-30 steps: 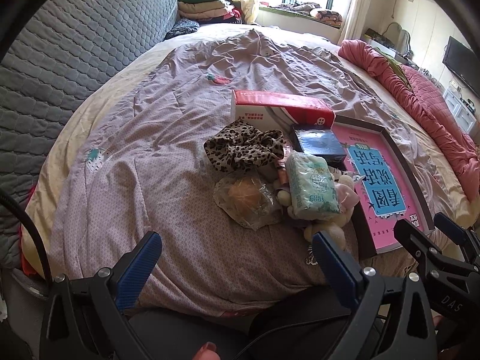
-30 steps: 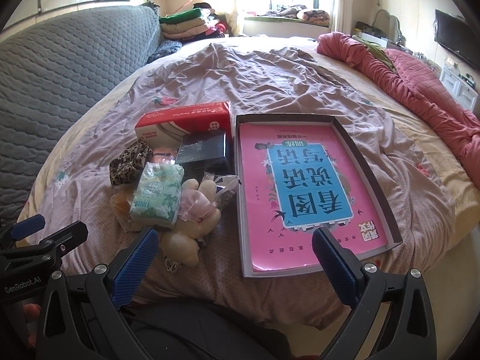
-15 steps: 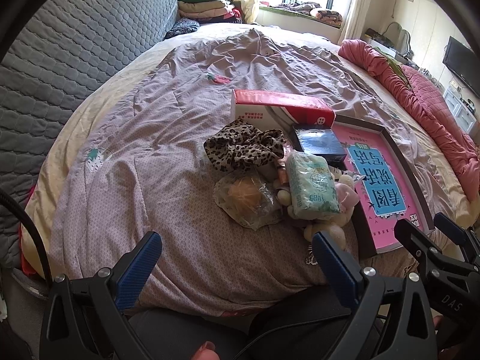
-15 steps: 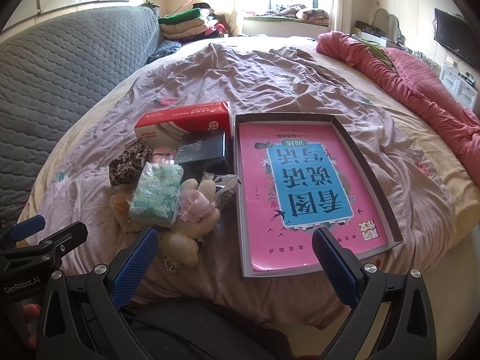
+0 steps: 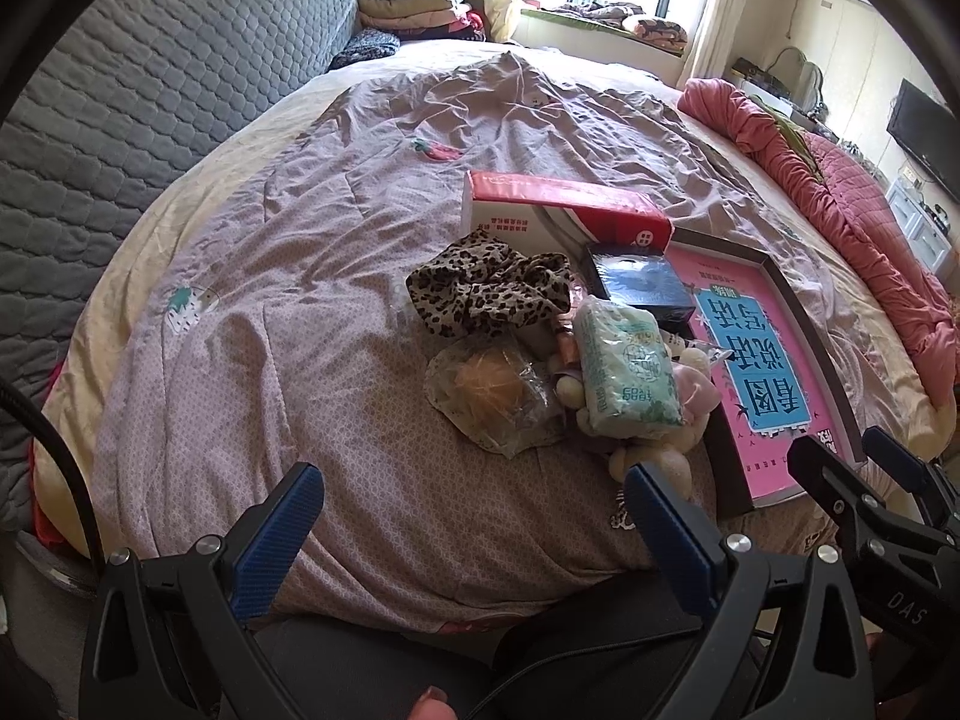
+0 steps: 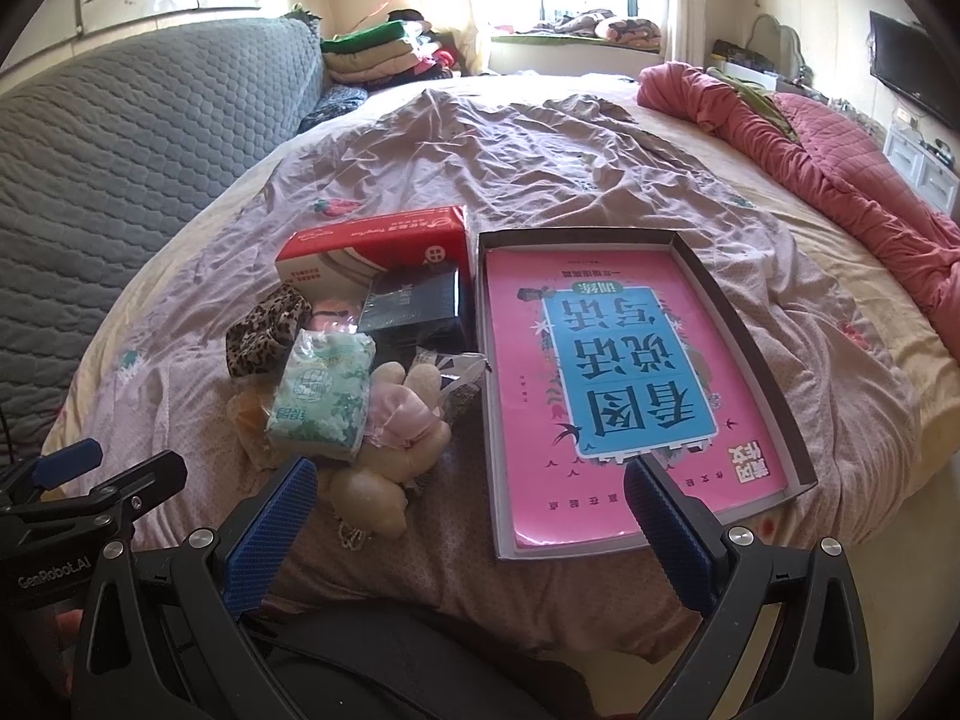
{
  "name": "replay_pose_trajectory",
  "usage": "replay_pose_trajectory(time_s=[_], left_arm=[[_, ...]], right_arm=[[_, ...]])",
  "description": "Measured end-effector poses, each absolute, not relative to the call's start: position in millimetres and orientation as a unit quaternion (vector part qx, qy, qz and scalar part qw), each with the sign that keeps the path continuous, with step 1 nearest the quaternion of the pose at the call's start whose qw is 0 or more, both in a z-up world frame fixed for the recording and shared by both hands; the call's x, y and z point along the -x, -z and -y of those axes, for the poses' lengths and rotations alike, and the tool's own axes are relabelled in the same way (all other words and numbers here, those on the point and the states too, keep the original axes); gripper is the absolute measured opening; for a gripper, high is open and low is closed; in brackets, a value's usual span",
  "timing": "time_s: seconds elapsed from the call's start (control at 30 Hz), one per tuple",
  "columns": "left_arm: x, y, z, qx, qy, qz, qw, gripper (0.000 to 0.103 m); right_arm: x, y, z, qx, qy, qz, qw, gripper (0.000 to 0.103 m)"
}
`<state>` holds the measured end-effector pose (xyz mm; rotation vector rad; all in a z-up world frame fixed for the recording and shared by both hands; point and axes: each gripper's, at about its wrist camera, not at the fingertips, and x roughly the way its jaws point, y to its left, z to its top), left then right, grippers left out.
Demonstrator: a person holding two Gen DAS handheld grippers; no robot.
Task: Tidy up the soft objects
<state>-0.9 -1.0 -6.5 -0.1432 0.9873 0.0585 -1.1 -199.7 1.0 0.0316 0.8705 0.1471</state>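
Observation:
A pile of items lies on the bed: a leopard-print scrunchie [image 5: 486,291] [image 6: 264,330], a green tissue pack [image 5: 627,375] [image 6: 321,399], a cream and pink plush toy [image 5: 654,456] [image 6: 390,450], a clear bag with an orange ball [image 5: 489,390], a red tissue box [image 5: 564,210] [image 6: 378,240] and a dark box [image 5: 639,285] [image 6: 414,303]. A shallow box with a pink book [image 5: 762,354] [image 6: 600,384] lies to the right. My left gripper [image 5: 474,531] and right gripper [image 6: 471,516] are both open and empty, near the bed's front edge.
A grey quilted headboard [image 5: 120,108] runs along the left. A rolled pink quilt [image 6: 840,168] lies at the right side. Folded clothes [image 6: 378,54] are stacked at the far end by the window. A wrinkled mauve sheet [image 5: 300,276] covers the bed.

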Motion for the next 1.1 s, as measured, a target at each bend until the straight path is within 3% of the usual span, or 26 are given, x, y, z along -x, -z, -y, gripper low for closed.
replay_pose_trajectory(time_s=[0.4,1.1], left_arm=[[-18,21,-28,0.123,-0.027,-0.482,0.867,0.101],[-119,36,-60,0.165,-0.008,-0.493,0.854,0.101]], right_arm=[[-12,9,180,-0.014,-0.104,-0.425,0.899,0.103],[-66,29,131,0.029,-0.143,-0.427,0.892,0.102]])
